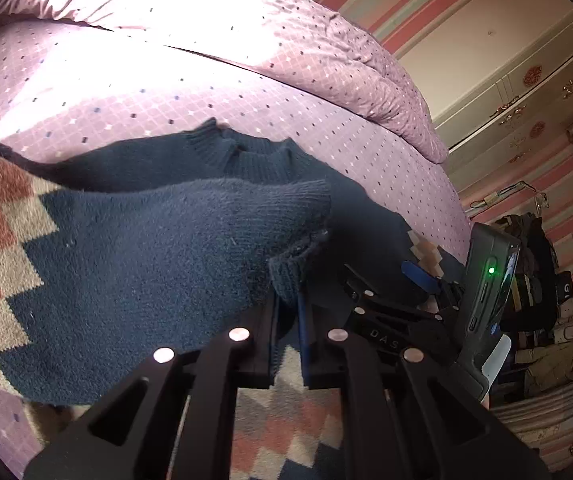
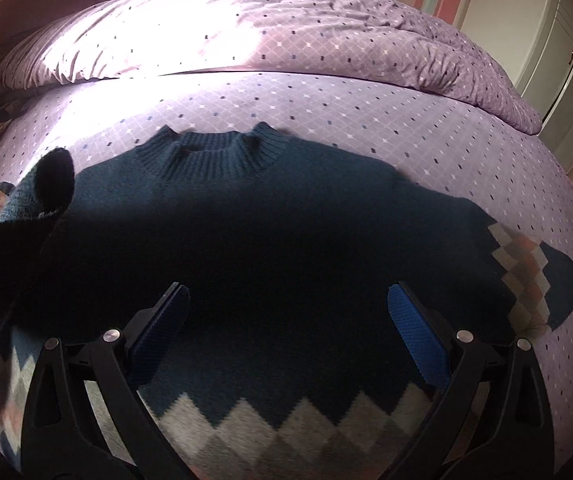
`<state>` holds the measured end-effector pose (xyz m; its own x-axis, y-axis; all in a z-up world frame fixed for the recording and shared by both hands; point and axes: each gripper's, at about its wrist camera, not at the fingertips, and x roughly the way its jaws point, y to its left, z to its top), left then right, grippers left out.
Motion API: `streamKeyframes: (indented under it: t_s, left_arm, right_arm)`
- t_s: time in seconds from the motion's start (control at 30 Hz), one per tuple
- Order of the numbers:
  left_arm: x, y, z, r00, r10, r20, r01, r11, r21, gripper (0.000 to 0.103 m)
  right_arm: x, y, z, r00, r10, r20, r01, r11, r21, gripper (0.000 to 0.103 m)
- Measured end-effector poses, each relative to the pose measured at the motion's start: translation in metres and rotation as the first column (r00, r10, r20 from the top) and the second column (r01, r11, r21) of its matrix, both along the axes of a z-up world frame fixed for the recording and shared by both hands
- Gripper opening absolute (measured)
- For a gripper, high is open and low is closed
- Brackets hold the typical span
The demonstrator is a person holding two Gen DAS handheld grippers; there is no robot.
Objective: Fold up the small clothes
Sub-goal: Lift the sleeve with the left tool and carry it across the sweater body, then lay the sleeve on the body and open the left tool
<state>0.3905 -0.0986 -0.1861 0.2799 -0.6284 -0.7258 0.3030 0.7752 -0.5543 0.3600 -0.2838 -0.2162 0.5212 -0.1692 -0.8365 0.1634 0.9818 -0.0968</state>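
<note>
A small dark blue knit sweater (image 2: 270, 216) with a grey and pink diamond pattern lies flat on the bed, collar away from me. My left gripper (image 1: 288, 308) is shut on the cuff of its left sleeve (image 1: 166, 240) and holds that sleeve lifted over the body. The lifted sleeve shows at the left of the right wrist view (image 2: 34, 200). My right gripper (image 2: 288, 320) is open and empty, its blue pads spread above the sweater's lower middle. It also shows in the left wrist view (image 1: 422, 276). The right sleeve (image 2: 534, 272) lies out flat.
The bed has a lilac sheet with small diamonds (image 2: 366, 120). A bunched quilt of the same cloth (image 2: 286, 20) lies along the far side. A cream dresser (image 1: 506, 80) stands beyond the bed. Piled clutter (image 1: 546, 340) sits at the right.
</note>
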Motion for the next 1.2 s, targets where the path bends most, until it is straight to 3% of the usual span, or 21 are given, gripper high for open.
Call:
streamKeyframes:
  t_s: [0.17, 0.33, 0.37, 0.4, 0.5, 0.73, 0.77, 0.9, 1.03, 1.07, 1.1, 1.13, 1.2]
  left_arm:
    - [-0.006, -0.053, -0.014, 0.998, -0.052, -0.021, 0.052, 0.998, -0.019, 0.008]
    - [-0.013, -0.084, -0.036, 0.996, -0.076, -0.044, 0.078, 0.995, 0.062, 0.013]
    - [-0.015, -0.078, -0.039, 0.996, -0.073, -0.056, 0.077, 0.994, 0.075, 0.02]
    - [-0.016, -0.075, -0.043, 0.995, -0.073, -0.073, 0.079, 0.993, 0.083, 0.033]
    - [-0.024, -0.063, -0.041, 0.996, -0.062, -0.065, 0.069, 0.99, 0.126, 0.053]
    - [-0.045, -0.015, -0.028, 0.998, -0.025, -0.055, 0.037, 0.97, 0.24, 0.054]
    - [-0.047, -0.008, -0.026, 0.999, -0.015, -0.046, 0.026, 0.966, 0.256, 0.054]
    - [-0.046, 0.018, -0.018, 1.0, 0.022, -0.006, -0.019, 0.95, 0.313, 0.054]
    - [-0.042, 0.034, -0.012, 0.999, 0.036, 0.022, -0.041, 0.939, 0.34, 0.054]
    - [-0.042, 0.037, -0.012, 0.999, 0.037, 0.026, -0.044, 0.938, 0.343, 0.054]
    - [-0.041, 0.039, -0.011, 0.999, 0.037, 0.033, -0.046, 0.936, 0.348, 0.054]
    - [-0.04, 0.04, -0.011, 0.999, 0.037, 0.04, -0.048, 0.934, 0.353, 0.054]
    - [-0.039, 0.04, -0.009, 0.998, 0.035, 0.055, -0.052, 0.931, 0.362, 0.054]
  right_arm:
    - [-0.009, -0.046, 0.0, 0.999, -0.04, 0.007, 0.04, 0.999, -0.006, 0.098]
    - [-0.017, -0.075, -0.007, 0.998, -0.059, -0.013, 0.059, 0.998, 0.002, 0.098]
    - [-0.018, -0.076, -0.008, 0.998, -0.058, -0.016, 0.058, 0.998, -0.002, 0.098]
    - [-0.019, -0.076, -0.008, 0.998, -0.057, -0.02, 0.057, 0.998, -0.003, 0.098]
    - [-0.023, -0.075, -0.011, 0.998, -0.058, -0.033, 0.058, 0.998, 0.016, 0.098]
    - [-0.028, -0.042, -0.012, 0.997, 0.034, -0.073, -0.029, 0.997, 0.072, 0.096]
    - [-0.027, -0.036, -0.014, 0.995, 0.054, -0.082, -0.047, 0.996, 0.081, 0.092]
    - [-0.018, -0.015, -0.036, 0.979, 0.107, -0.171, -0.082, 0.986, 0.147, 0.059]
    - [-0.012, -0.003, -0.052, 0.973, 0.101, -0.206, -0.06, 0.979, 0.196, 0.054]
    - [-0.012, -0.002, -0.054, 0.973, 0.099, -0.207, -0.056, 0.978, 0.202, 0.049]
    - [-0.012, 0.001, -0.053, 0.975, 0.102, -0.2, -0.06, 0.976, 0.209, 0.034]
    - [-0.012, 0.004, -0.052, 0.974, 0.121, -0.19, -0.076, 0.971, 0.226, 0.03]
    - [-0.011, 0.013, -0.048, 0.974, 0.132, -0.184, -0.102, 0.981, 0.165, 0.016]
